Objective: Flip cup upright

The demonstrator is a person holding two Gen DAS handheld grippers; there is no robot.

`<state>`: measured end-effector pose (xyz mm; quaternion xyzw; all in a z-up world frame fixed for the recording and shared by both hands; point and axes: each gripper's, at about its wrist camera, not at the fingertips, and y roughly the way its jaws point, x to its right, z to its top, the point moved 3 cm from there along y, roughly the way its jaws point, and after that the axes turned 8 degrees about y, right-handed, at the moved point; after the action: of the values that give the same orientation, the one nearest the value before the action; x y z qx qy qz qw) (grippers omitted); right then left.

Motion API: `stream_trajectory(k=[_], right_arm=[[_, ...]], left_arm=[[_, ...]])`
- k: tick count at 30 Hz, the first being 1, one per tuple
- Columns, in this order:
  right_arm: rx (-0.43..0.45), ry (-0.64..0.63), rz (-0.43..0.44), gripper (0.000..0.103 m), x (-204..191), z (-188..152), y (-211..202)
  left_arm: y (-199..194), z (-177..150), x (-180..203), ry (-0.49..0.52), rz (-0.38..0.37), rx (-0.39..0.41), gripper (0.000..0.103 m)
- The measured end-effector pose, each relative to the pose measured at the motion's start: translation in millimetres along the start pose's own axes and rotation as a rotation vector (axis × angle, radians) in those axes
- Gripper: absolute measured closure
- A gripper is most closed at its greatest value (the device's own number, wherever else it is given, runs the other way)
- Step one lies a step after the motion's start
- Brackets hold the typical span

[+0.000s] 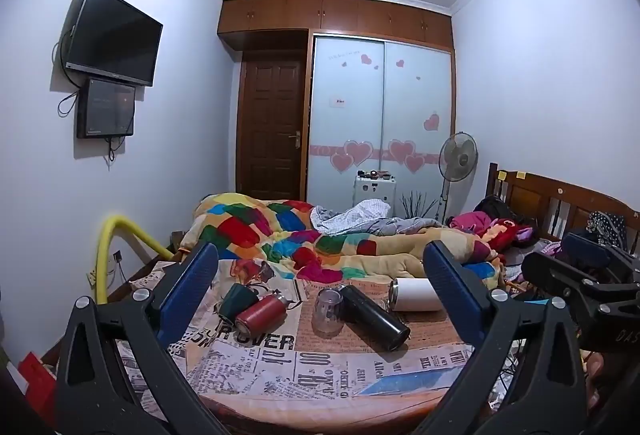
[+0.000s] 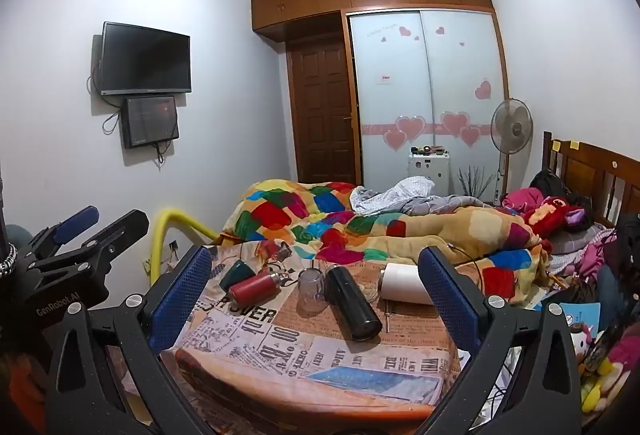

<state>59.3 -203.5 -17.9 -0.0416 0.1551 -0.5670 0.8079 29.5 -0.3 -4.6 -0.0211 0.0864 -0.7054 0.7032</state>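
Left wrist view: both grippers' fingers (image 1: 192, 287) spread wide, level above the toppled cups (image 1: 370, 313).

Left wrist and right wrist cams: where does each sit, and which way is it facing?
Left wrist: on the left gripper, looking forward over the table toward the wardrobe; own open fingers frame it, right gripper at its right edge.
Right wrist: on the right gripper, same heading from further right; left gripper at its left edge.
Shared: black flask, clear cup.
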Motion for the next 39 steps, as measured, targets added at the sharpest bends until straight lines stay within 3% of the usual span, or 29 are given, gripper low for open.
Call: stream_trajectory(k=[39], right_arm=[[-0.001, -0.009, -0.001, 0.000, -1, -1, -1]], left_arm=[[-2, -4, -4, -0.021, -0.014, -0.002, 0.000]])
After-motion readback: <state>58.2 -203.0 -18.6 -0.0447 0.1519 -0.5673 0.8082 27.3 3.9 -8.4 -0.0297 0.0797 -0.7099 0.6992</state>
